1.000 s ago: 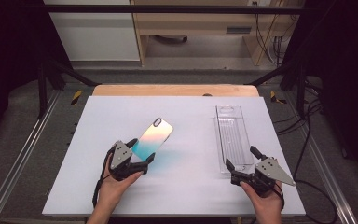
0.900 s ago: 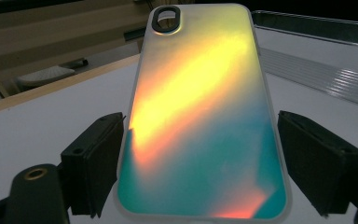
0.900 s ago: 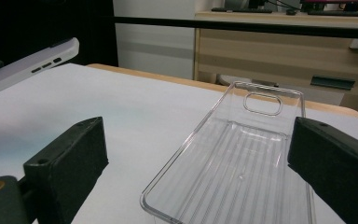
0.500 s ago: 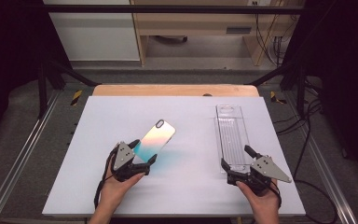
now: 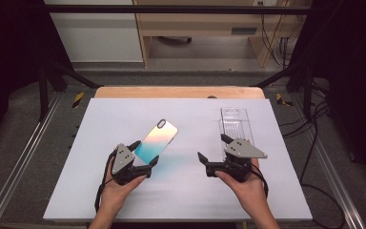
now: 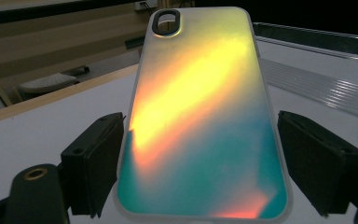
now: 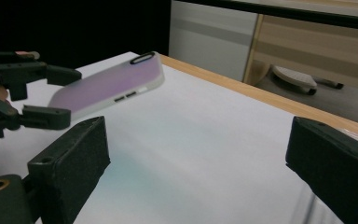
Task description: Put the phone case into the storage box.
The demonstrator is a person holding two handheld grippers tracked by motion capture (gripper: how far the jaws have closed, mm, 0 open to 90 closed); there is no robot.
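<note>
Left gripper (image 5: 142, 155) grips phone case (image 5: 155, 140) (far end raised).

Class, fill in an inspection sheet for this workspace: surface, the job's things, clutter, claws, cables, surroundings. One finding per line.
Surface: white table, wooden strip along its far edge.
Job's things: iridescent phone case, near end between the left claw's jaws and far end raised off the table; clear plastic box lying flat at right.
Clutter: nothing seen.
Claws: left claw around the case's sides; right claw open, holding nothing, near the box.
Cables: black cable trails from the left claw; loose cables on the floor at right.
Surroundings: dark metal frame, wooden furniture behind.
</note>
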